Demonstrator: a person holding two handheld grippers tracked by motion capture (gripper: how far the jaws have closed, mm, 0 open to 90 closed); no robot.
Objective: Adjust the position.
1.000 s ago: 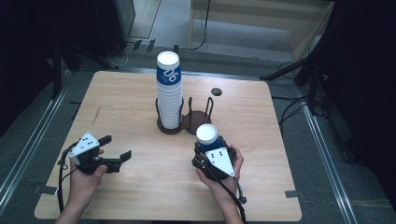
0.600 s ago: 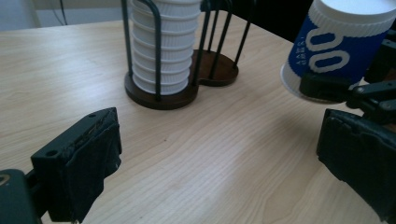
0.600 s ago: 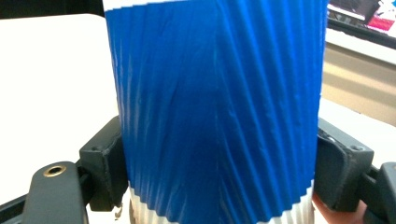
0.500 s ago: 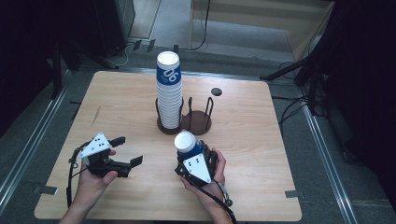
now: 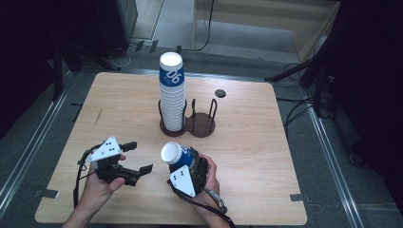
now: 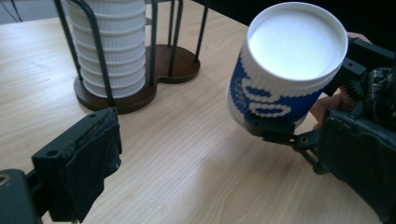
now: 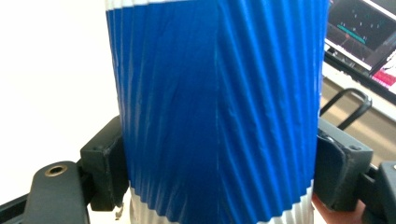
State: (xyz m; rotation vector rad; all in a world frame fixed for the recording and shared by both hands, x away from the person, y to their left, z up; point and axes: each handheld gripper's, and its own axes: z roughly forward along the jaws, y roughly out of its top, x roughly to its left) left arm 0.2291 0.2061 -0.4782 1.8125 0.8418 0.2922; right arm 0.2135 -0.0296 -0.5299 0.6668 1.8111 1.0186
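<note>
A blue and white paper cup [image 5: 177, 156] is tilted with its white open mouth toward the left, and my right gripper [image 5: 186, 166] is shut on its ribbed wall. In the right gripper view the cup [image 7: 215, 112] sits between both pads [image 7: 106, 163]. In the high view my left gripper [image 5: 139, 156] stands open just left of the cup. Its jaws have just been closing a little, with nothing between them. From the left gripper [image 6: 219, 154] the cup [image 6: 289, 60] hangs ahead at upper right. A tall stack of cups [image 5: 172, 90] stands in a wooden holder [image 5: 202, 127].
The holder's right bay, ringed by black wire posts [image 5: 214, 110], holds no cups. A small black disc [image 5: 219, 93] lies on the table behind it. The table's near edge [image 5: 171, 222] runs just under both hands. Cables and metal rails lie on the floor around the table.
My right gripper has carried the cup left and toward the near edge, tipping its mouth leftward. The left gripper has moved right toward it.
</note>
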